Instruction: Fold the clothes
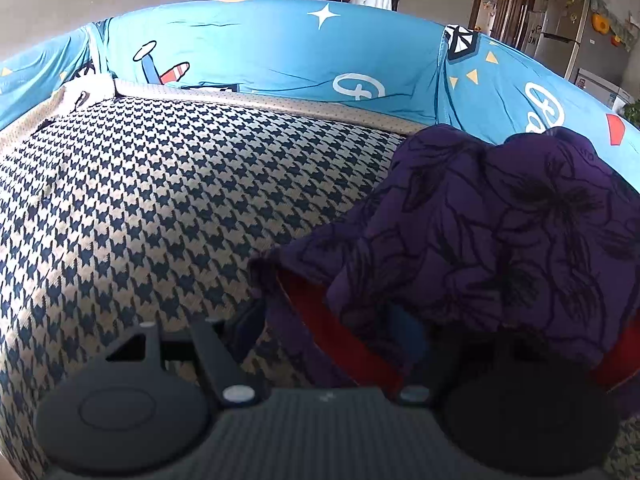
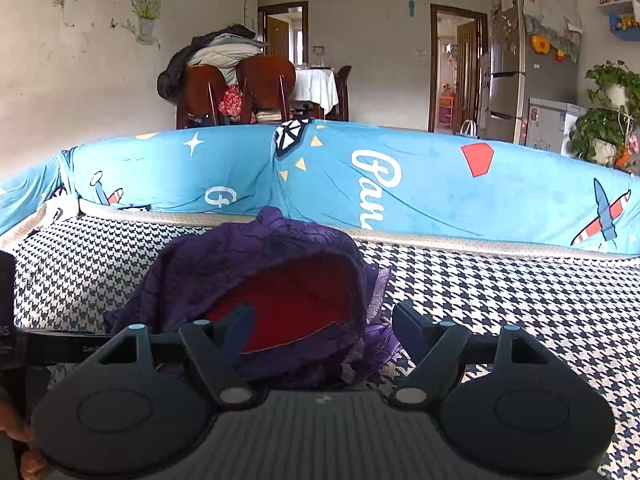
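Observation:
A purple garment (image 1: 500,220) with dark flower outlines and a red lining lies bunched on the houndstooth sofa seat (image 1: 160,200). In the left wrist view it fills the right half, and its folds drape over my left gripper's (image 1: 326,332) right finger and hide it. The left finger (image 1: 244,328) stands bare, just beside the cloth's edge, so the jaws are apart. In the right wrist view the garment (image 2: 248,260) is heaped ahead with the red lining facing me. My right gripper (image 2: 322,322) stands open and wide, with the near edge of the heap loose between its fingers.
A blue printed cover (image 2: 400,180) wraps the sofa backrest behind the seat (image 2: 520,300). Houndstooth seat shows to the left of the garment and to its right. Chairs piled with clothes (image 2: 224,80), a fridge (image 2: 516,80) and potted plants (image 2: 604,128) stand beyond the sofa.

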